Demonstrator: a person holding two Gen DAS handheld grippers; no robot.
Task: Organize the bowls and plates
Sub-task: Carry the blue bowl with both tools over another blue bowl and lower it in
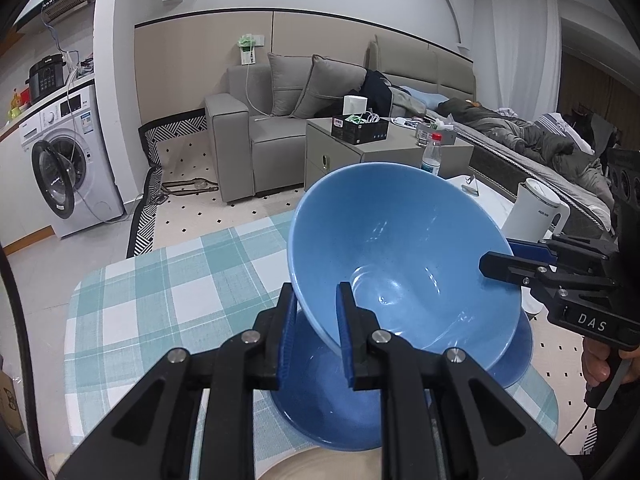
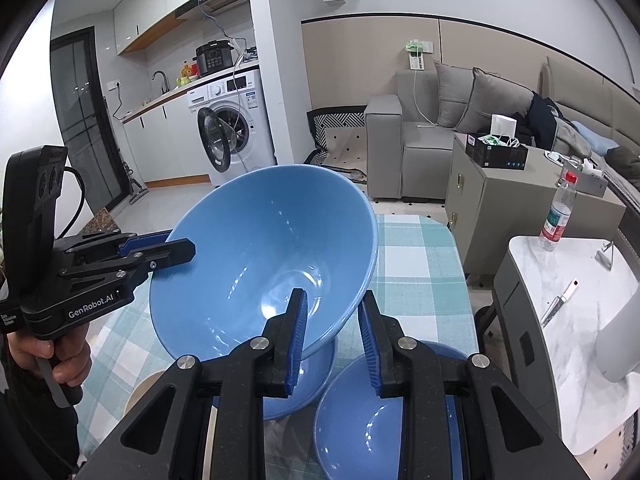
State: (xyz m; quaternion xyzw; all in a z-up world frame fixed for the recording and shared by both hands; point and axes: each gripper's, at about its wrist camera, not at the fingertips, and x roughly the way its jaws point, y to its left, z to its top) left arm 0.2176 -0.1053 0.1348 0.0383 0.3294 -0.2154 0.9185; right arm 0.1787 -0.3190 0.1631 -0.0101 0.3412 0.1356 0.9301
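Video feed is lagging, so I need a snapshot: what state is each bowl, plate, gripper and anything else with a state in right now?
Large blue bowl: lifted, tilted, gripped on both rims.
Left gripper: shut on the bowl's rim.
Right gripper: shut on the opposite rim.
Blue plate: flat on the checked tablecloth, under the bowl.
Smaller blue bowl: upright, empty, on the table.
Washing machine: door open.
Water bottle: upright, capped.
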